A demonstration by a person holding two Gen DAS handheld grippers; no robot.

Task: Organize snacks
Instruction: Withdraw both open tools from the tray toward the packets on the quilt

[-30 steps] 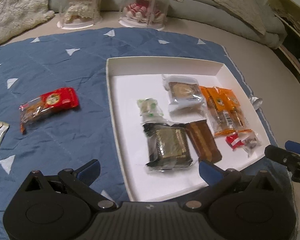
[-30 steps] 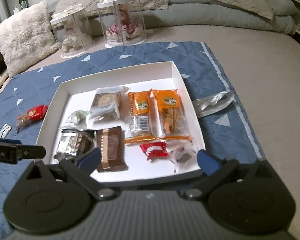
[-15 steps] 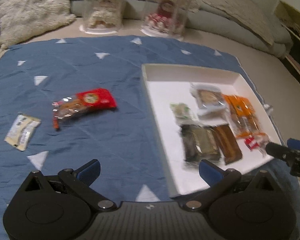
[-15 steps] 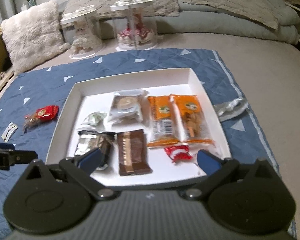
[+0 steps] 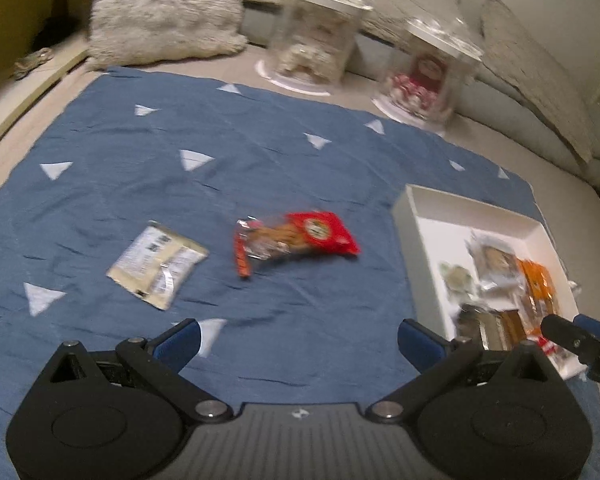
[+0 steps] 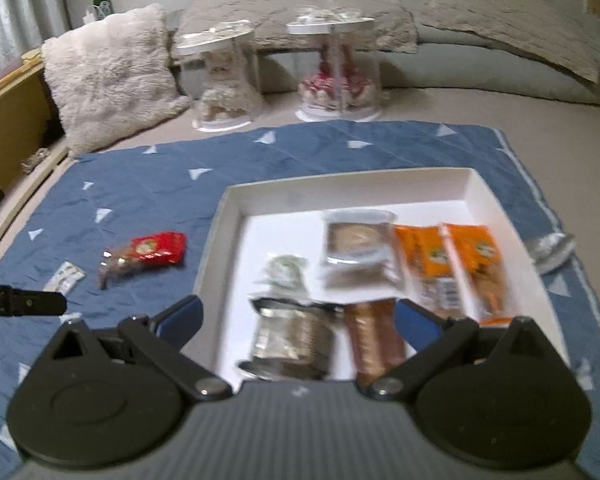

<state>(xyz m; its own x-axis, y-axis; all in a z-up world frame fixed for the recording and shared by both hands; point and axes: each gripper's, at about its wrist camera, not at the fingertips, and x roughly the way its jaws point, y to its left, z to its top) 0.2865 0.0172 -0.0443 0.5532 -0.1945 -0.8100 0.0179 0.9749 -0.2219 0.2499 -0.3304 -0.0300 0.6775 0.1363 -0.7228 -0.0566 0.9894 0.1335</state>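
Honestly, your left tongs (image 5: 298, 338) and right tongs (image 6: 298, 320) gape empty; tray (image 6: 228, 220) snacks blur, near edge hidden.

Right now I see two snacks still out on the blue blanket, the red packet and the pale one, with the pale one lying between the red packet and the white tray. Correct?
Not quite. The red packet is the one nearer the white tray; the pale packet lies on its far side, away from the tray. The left wrist view shows this. Both do lie on the blue blanket.
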